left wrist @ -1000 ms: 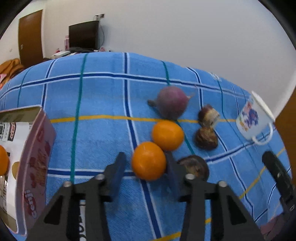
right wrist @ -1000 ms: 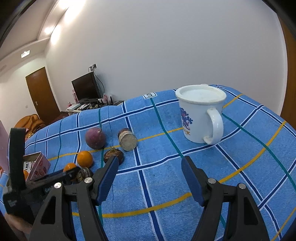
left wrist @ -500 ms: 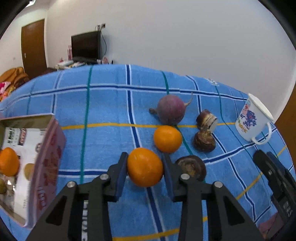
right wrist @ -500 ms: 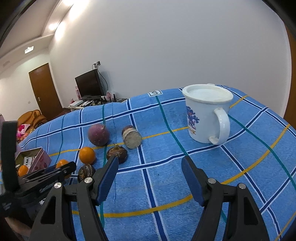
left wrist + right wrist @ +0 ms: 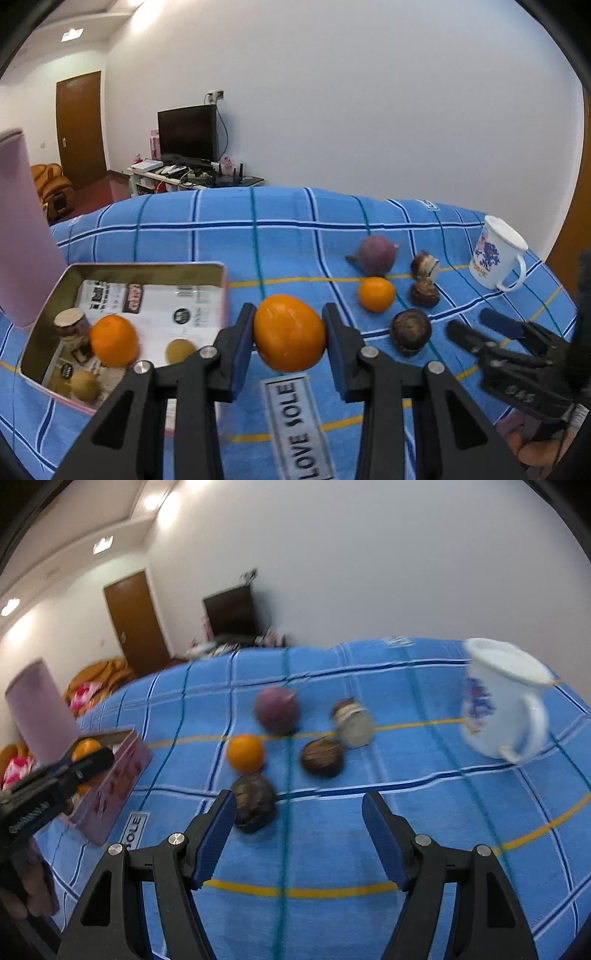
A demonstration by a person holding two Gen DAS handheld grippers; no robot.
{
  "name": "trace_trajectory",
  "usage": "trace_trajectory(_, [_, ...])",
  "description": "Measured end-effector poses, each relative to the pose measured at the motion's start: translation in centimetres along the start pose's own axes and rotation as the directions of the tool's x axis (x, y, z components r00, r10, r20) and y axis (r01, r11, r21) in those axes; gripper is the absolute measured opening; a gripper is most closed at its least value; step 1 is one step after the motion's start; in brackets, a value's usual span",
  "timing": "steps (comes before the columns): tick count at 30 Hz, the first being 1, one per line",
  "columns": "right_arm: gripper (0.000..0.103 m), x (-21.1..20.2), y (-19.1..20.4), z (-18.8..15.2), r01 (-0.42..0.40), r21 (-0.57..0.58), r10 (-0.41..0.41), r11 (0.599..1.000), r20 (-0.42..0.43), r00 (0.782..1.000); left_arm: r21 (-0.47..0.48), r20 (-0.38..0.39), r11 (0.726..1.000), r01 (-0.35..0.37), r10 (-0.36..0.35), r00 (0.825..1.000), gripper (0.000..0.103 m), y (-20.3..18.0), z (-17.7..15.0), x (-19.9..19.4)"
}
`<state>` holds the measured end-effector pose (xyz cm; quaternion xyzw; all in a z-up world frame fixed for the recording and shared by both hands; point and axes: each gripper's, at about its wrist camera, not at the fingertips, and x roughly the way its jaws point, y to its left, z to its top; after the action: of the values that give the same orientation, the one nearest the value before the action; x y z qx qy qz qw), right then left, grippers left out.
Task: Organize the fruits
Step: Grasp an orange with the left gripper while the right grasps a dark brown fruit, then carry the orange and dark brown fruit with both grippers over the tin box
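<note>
At lower left, the open pink tin (image 5: 40, 317) holds an orange (image 5: 113, 340) and small brownish fruits. At centre, the left gripper (image 5: 289, 338) clamps a second orange (image 5: 290, 332) between its blue pads, above the blue checked cloth (image 5: 295, 229). Right of it lie a loose orange (image 5: 376, 294), purple fruit (image 5: 377, 254) and a white mug (image 5: 496, 258). The right gripper (image 5: 297, 834) stands wide apart, gripping nothing.

The right gripper (image 5: 297, 830) fills the lower frame, its jaws apart with nothing between. A dark fruit (image 5: 255, 803) lies just beside the left jaw. Above it are an orange (image 5: 245, 752) and a purple fruit (image 5: 277, 709). A mug (image 5: 504, 701) stands at right. The left gripper (image 5: 88, 762), at left, holds an orange over a pink box (image 5: 114, 786).
</note>
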<state>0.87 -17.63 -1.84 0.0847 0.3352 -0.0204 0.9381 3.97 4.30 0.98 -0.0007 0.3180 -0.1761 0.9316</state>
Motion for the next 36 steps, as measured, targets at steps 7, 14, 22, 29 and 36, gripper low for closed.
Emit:
trace_trajectory(7, [0.067, 5.6, 3.9, 1.1, 0.014, -0.118, -0.034, 0.993, -0.169, 0.985, -0.020, 0.011, 1.000, -0.003, 0.003, 1.000, 0.038, 2.2, 0.0, -0.8])
trace_trajectory(14, [0.044, 6.6, 4.9, 0.5, 0.020, -0.157, -0.051, 0.987, -0.197, 0.979, 0.025, 0.029, 0.999, -0.046, 0.045, 0.999, 0.038, 3.5, 1.3, -0.3])
trace_trajectory(22, [0.044, 3.2, 3.9, 0.9, 0.013, -0.036, -0.016, 0.999, -0.069, 0.998, 0.010, 0.053, 0.999, -0.039, 0.039, 0.998, 0.038, 5.2, 0.9, 0.4])
trace_trajectory(29, [0.044, 1.3, 10.3, 3.4, -0.069, -0.073, 0.076, 0.995, 0.096, 0.993, -0.095, 0.112, 0.989, -0.118, 0.128, 0.985, 0.038, 10.6, 2.2, -1.3])
trace_trajectory(36, [0.044, 3.2, 17.5, 4.2, -0.156, -0.102, 0.168, 0.983, 0.123, 0.978, -0.188, 0.118, 0.949, -0.253, 0.278, 0.953, 0.038, 15.4, 2.5, -1.8])
